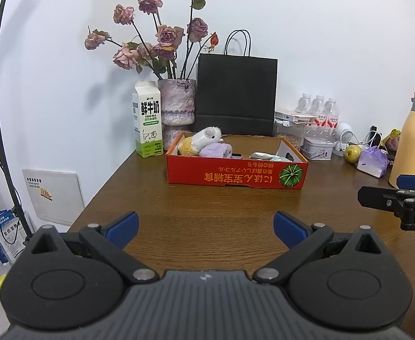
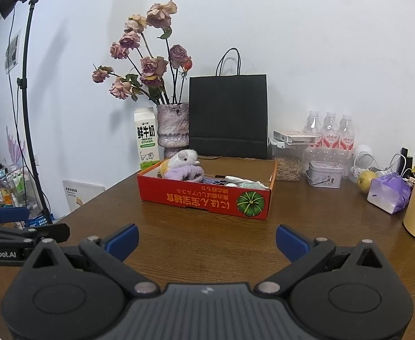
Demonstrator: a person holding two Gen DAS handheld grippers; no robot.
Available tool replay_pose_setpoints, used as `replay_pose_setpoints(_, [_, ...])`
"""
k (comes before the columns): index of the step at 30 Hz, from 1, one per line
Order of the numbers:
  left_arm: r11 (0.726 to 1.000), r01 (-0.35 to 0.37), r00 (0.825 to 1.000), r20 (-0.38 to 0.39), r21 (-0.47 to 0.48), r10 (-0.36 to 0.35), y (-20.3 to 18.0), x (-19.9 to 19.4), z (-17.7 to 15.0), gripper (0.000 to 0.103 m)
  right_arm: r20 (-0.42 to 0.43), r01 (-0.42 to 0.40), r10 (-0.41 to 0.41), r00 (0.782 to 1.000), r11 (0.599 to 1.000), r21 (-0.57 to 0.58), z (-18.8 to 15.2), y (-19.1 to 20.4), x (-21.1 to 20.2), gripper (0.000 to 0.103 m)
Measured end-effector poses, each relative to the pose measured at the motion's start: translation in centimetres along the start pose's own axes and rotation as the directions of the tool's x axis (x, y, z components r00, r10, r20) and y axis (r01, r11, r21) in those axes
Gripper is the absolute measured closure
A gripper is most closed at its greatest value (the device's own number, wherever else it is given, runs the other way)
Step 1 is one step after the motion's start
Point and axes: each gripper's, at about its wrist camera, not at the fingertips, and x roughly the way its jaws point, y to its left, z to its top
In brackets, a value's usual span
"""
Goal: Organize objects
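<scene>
On the brown tabletop (image 1: 207, 206), a shallow red box (image 1: 235, 174) lies with its long axis running left to right, its printed long wall facing the cameras, lettering upside down. Inside at its left end sit a plush toy (image 1: 204, 138) and a lilac cloth (image 1: 216, 150); a pale packet (image 1: 267, 156) lies toward the right. Both the left claw (image 1: 206, 226) and the right claw (image 2: 206, 238) hover short of the box, blue fingers spread wide, gripping nothing.
</scene>
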Motion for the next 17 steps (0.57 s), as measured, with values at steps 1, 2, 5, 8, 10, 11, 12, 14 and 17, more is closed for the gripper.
replay_pose_setpoints(1, [1.000, 0.000, 1.000, -0.001, 0.001, 0.000, -0.03, -0.01, 0.00, 0.000, -0.001, 0.000, 0.000, 1.000, 1.000, 0.000, -0.01, -0.01, 0.00, 0.000])
replay_pose_setpoints(2, [1.000, -0.001, 1.000, 0.000, 0.002, 0.001, -0.07, -0.03, 0.00, 0.000, 0.000, 0.000, 0.000, 1.000, 1.000, 0.000, 0.00, -0.01, 0.00, 0.000])
replay_pose_setpoints(5, [1.000, -0.001, 1.000, 0.000, 0.002, 0.001, -0.11, -0.04, 0.03, 0.000, -0.002, 0.000, 0.000, 1.000, 1.000, 0.000, -0.04, -0.07, 0.01, 0.000])
replay_pose_setpoints(8, [1.000, -0.003, 1.000, -0.001, 0.008, 0.003, -0.24, -0.06, 0.05, 0.000, -0.004, 0.002, -0.002, 1.000, 1.000, 0.001, -0.14, -0.20, 0.08, 0.000])
replay_pose_setpoints(10, [1.000, -0.005, 1.000, -0.002, 0.012, 0.005, -0.38, -0.08, 0.06, 0.000, -0.004, 0.002, -0.002, 1.000, 1.000, 0.001, -0.13, -0.20, 0.09, 0.000])
replay_pose_setpoints(11, [1.000, -0.004, 1.000, -0.005, 0.013, 0.004, -0.43, -0.05, 0.06, 0.000, -0.004, 0.002, -0.002, 1.000, 1.000, 0.001, -0.19, -0.27, 0.11, 0.000])
replay_pose_setpoints(12, [1.000, -0.005, 1.000, -0.010, 0.014, 0.005, -0.49, 0.01, 0.06, 0.000, -0.004, 0.002, -0.002, 1.000, 1.000, 0.001, -0.19, -0.28, 0.11, 0.000])
replay_pose_setpoints(14, [1.000, -0.010, 1.000, -0.013, 0.015, 0.010, -0.58, 0.11, 0.09, 0.000, -0.005, 0.002, -0.002, 1.000, 1.000, 0.002, -0.32, -0.39, 0.12, 0.000])
replay_pose_setpoints(17, [1.000, -0.013, 1.000, -0.005, 0.021, 0.013, -0.65, 0.08, 0.03, 0.000, -0.005, 0.001, -0.001, 1.000, 1.000, 0.001, -0.26, -0.36, 0.13, 0.000])
